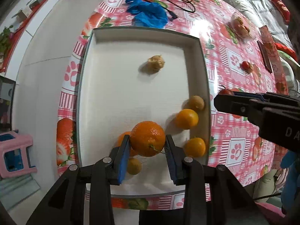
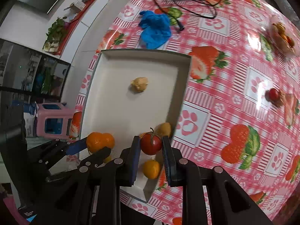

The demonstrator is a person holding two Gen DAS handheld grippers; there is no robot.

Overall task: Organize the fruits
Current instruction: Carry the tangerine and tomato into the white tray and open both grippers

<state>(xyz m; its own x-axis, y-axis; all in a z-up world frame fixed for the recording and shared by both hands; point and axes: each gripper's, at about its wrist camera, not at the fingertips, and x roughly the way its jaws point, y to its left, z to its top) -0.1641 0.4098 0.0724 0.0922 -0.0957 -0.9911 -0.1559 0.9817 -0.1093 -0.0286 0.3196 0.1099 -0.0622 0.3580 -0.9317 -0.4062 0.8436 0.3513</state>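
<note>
The left tool (image 1: 147, 146) held a big orange (image 1: 147, 138) and the right tool (image 2: 151, 152) pinched a tomato (image 2: 151, 143), both over the tray (image 1: 131, 37), probably to drop them near the fruit at five o'clock.

Between the left gripper's (image 1: 147, 144) jaws: a mandarin (image 1: 147, 138), over the near end of the tray (image 1: 196, 43) on the desk (image 1: 236, 63); beyond the jaws a husked fruit (image 1: 156, 62) lies mid-tray, to their right three fruits along the tray's right wall. Between the right gripper's (image 2: 151, 146) jaws: a tomato (image 2: 151, 143), over the tray's near right corner, a small citrus (image 2: 151, 169) below it. Past the tray's far wall lies a crumpled bag (image 2: 155, 29), cables (image 2: 196, 5) behind it; far right of these jaws, another tomato (image 2: 274, 94) on the desk.
</note>
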